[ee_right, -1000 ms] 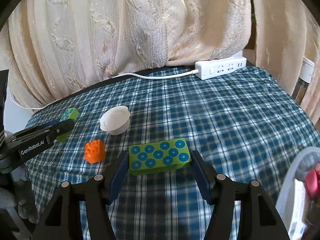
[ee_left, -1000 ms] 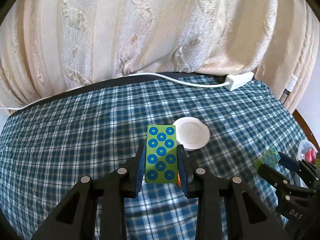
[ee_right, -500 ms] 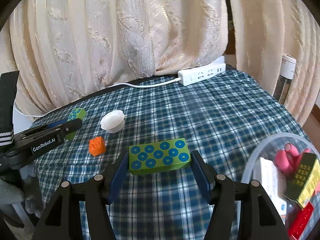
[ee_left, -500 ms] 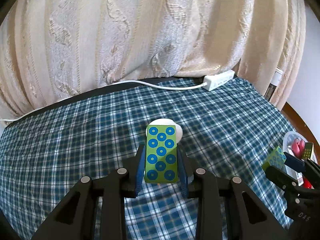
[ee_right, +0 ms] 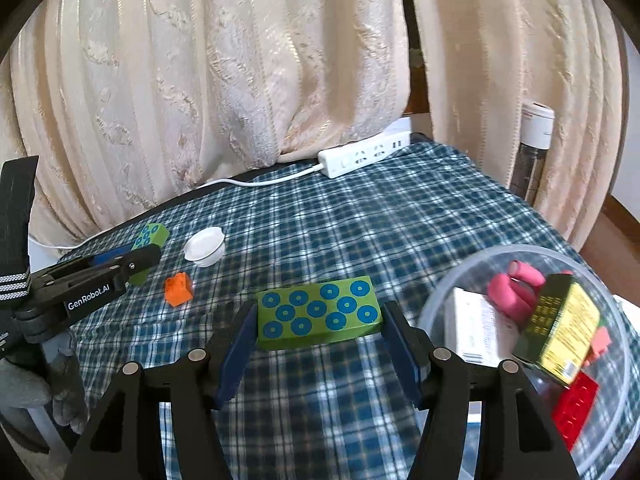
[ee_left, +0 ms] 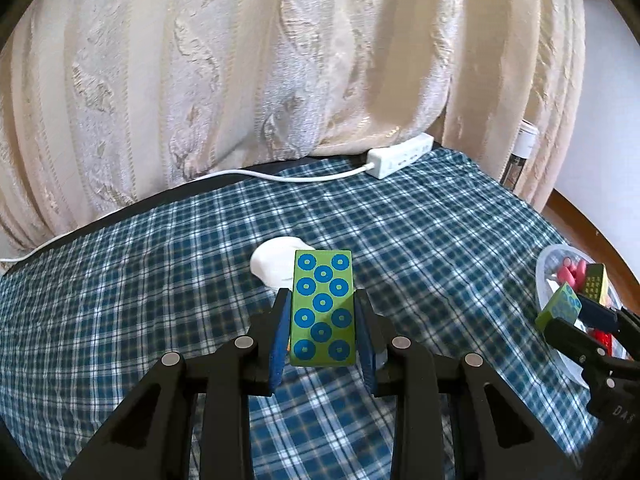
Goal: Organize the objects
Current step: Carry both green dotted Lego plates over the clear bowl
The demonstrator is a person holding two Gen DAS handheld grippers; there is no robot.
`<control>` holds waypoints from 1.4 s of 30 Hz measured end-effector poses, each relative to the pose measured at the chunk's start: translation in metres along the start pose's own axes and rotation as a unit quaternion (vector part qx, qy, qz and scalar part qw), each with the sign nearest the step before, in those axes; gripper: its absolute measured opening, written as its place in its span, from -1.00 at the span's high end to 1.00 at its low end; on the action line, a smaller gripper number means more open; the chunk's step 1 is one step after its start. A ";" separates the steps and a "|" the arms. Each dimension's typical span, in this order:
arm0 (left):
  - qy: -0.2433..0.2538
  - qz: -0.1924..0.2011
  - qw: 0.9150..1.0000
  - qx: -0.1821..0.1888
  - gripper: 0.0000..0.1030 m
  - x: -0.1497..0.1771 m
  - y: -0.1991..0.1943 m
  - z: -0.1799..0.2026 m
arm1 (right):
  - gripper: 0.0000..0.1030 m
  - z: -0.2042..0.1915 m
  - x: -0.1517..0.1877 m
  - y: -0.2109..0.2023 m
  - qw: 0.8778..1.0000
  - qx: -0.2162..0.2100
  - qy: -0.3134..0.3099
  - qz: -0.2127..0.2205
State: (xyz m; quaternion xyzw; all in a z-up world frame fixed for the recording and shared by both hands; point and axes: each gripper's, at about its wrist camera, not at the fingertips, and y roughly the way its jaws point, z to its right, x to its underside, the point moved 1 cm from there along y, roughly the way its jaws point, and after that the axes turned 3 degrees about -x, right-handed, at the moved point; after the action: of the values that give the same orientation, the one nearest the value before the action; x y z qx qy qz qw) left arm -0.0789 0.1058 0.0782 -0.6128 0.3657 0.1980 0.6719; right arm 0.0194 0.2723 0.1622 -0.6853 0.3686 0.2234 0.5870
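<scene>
Two wrist views over a plaid-covered table [ee_left: 420, 216], each showing what the other hides.

Left wrist view, nearest: left gripper [ee_left: 322, 334], narrowly set, pads clamped on the long sides of a green block [ee_left: 323, 308] with blue rings, held lengthwise and clear of the cloth. Just behind the block, partly hidden: a white cup [ee_left: 276, 266]. At the right edge: right gripper [ee_left: 576, 318] seen side-on, gripping a second green block [ee_left: 560, 306] just in front of a clear bowl [ee_left: 546, 276] holding pink and red items. Farther back: a white power strip [ee_left: 401, 156] with its cord, then cream curtains [ee_left: 280, 80]. No orange brick visible here apart from a sliver by the left pad.

Right wrist view, nearest: right gripper [ee_right: 318, 334], about half spread, pads pressed on the short ends of its green block [ee_right: 318, 314], held crosswise above the cloth. To the right, close by: the clear bowl [ee_right: 440, 300] in full, with a pink piece [ee_right: 516, 290], a white box [ee_right: 474, 330], a dark and yellow box [ee_right: 560, 328] and a red brick [ee_right: 576, 404] inside. To the left, on the cloth: an orange brick [ee_right: 179, 289], plainly seen only here. Beyond it: the white cup [ee_right: 205, 246], unobstructed. At far left: left gripper [ee_right: 140, 254] seen side-on with its green block [ee_right: 150, 238], plus a grey-gloved hand [ee_right: 36, 392] below. Farther back: the power strip [ee_right: 362, 154], a dark bottle [ee_right: 532, 152] with a white cap at the right, and curtains [ee_right: 240, 60].
</scene>
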 end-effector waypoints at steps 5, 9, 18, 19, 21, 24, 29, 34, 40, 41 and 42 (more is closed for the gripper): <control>0.012 0.000 1.000 0.009 0.39 0.003 -0.003 0.011 | -0.27 0.013 0.006 -0.010 1.000 0.016 0.013 0.004; 0.021 0.001 1.000 0.016 0.39 0.005 -0.007 0.020 | -0.27 0.023 0.010 -0.017 0.999 0.028 0.021 0.004; 0.040 0.005 0.999 0.027 0.39 0.010 -0.014 0.038 | -0.27 0.047 0.021 -0.032 0.998 0.052 0.043 0.006; 0.042 0.006 0.999 0.028 0.39 0.010 -0.014 0.039 | -0.27 0.050 0.022 -0.034 0.998 0.054 0.045 0.006; 0.047 0.007 0.998 0.029 0.39 0.012 -0.016 0.043 | -0.27 0.055 0.024 -0.036 0.997 0.058 0.051 0.008; 0.053 0.008 0.998 0.030 0.39 0.013 -0.017 0.049 | -0.27 0.062 0.027 -0.039 0.996 0.062 0.058 0.008; 0.061 0.008 0.998 0.031 0.39 0.015 -0.019 0.057 | -0.27 0.073 0.032 -0.043 0.995 0.069 0.069 0.007; 0.063 0.009 0.997 0.035 0.39 0.014 -0.022 0.066 | -0.27 0.085 0.035 -0.048 0.994 0.074 0.078 0.010; 0.070 0.007 0.997 0.041 0.39 0.013 -0.023 0.080 | -0.27 0.099 0.039 -0.050 0.993 0.080 0.092 0.010; 0.071 0.006 0.997 0.041 0.39 0.013 -0.023 0.083 | -0.27 0.101 0.040 -0.051 0.992 0.080 0.094 0.010; 0.072 0.005 0.996 0.042 0.39 0.013 -0.023 0.086 | -0.27 0.103 0.041 -0.051 0.992 0.081 0.096 0.010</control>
State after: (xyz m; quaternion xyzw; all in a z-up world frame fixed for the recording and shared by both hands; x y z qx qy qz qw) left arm -0.0324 0.1829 0.0826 -0.5945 0.4249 0.1411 0.6679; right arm 0.0973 0.3643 0.1429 -0.6502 0.4467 0.1322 0.6002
